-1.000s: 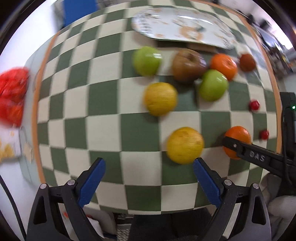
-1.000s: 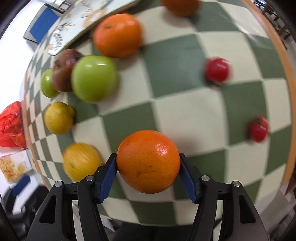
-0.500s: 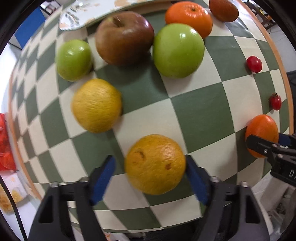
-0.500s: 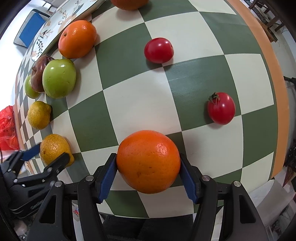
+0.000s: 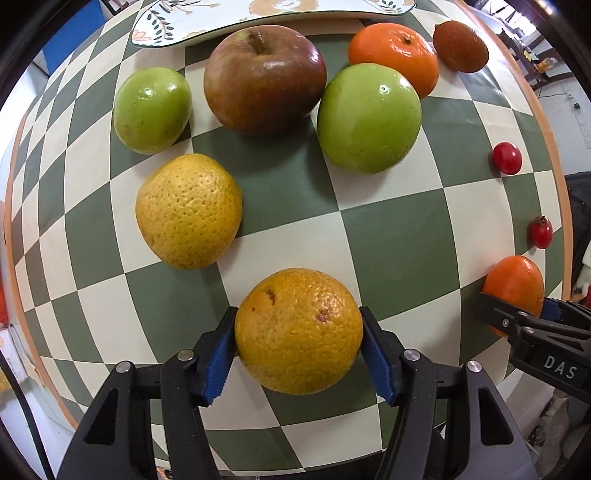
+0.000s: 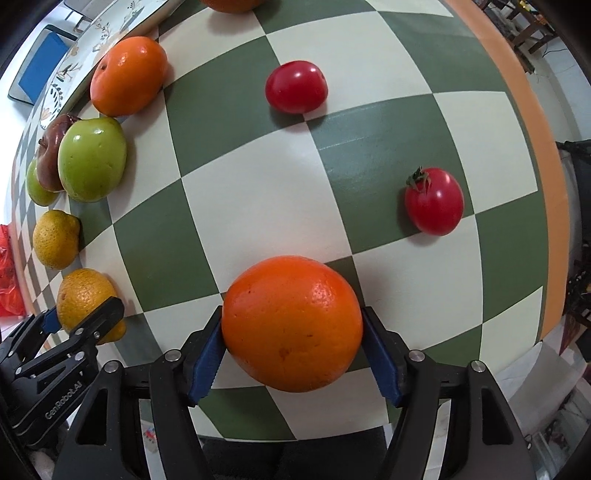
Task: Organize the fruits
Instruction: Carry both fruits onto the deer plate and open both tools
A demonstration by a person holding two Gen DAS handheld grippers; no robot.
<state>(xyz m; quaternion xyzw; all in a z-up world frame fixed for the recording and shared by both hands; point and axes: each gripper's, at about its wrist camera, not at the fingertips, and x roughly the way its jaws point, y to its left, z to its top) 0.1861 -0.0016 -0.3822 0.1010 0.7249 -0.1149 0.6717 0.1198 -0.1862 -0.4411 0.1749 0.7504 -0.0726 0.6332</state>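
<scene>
Both jaws are closed on fruit: the left gripper (image 5: 298,350) pinches a yellow-orange citrus (image 5: 298,330), the right gripper (image 6: 293,350) a bright orange (image 6: 291,323), each low over the checkered table (image 5: 399,240). Smooth round skins could slip from the pads. At twelve o'clock, red apple (image 5: 264,77), green apples, then tomatoes (image 6: 434,201) crowd the path to the plate (image 5: 258,14)
</scene>
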